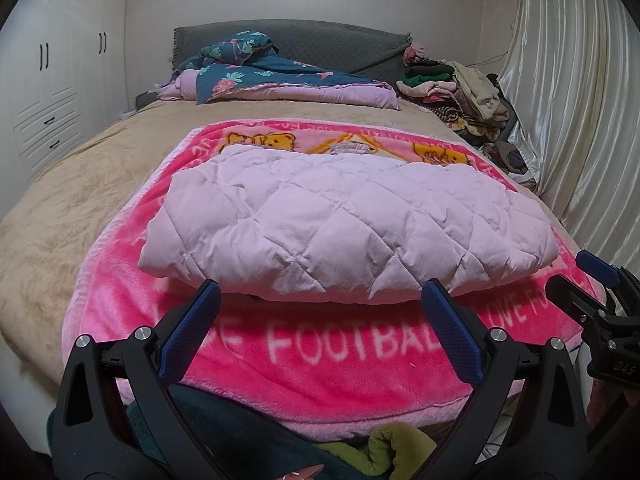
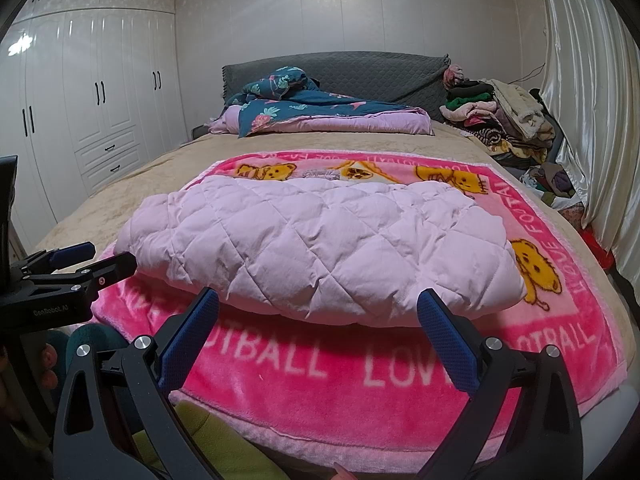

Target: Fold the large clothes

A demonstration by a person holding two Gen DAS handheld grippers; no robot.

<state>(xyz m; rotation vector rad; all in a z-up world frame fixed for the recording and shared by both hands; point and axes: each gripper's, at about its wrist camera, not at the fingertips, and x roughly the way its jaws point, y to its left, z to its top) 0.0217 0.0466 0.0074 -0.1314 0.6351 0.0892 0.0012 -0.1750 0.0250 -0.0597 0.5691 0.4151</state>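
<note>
Left tongs (image 1: 320, 300) wide apart, nothing between them, sitting just short of the near edge of the folded pink quilted jacket (image 1: 344, 224). Right tongs (image 2: 318, 308) same: wide, holding nothing, just short of the jacket's near edge.

Jacket is a folded bundle lying on the pink football blanket (image 1: 332, 360), toward the blanket's far half, roughly centred between the bed's left and right edges. Blanket is spread over the foot end of the bed (image 1: 80, 184), on the beige cover.

At the head end: blue floral quilt (image 1: 280, 76) against the grey headboard (image 1: 320, 40). Far right corner of the bed: heap of mixed clothes (image 1: 460, 92). White wardrobe (image 2: 100, 100) along the left wall, cream curtain (image 1: 580, 100) on the right.
</note>
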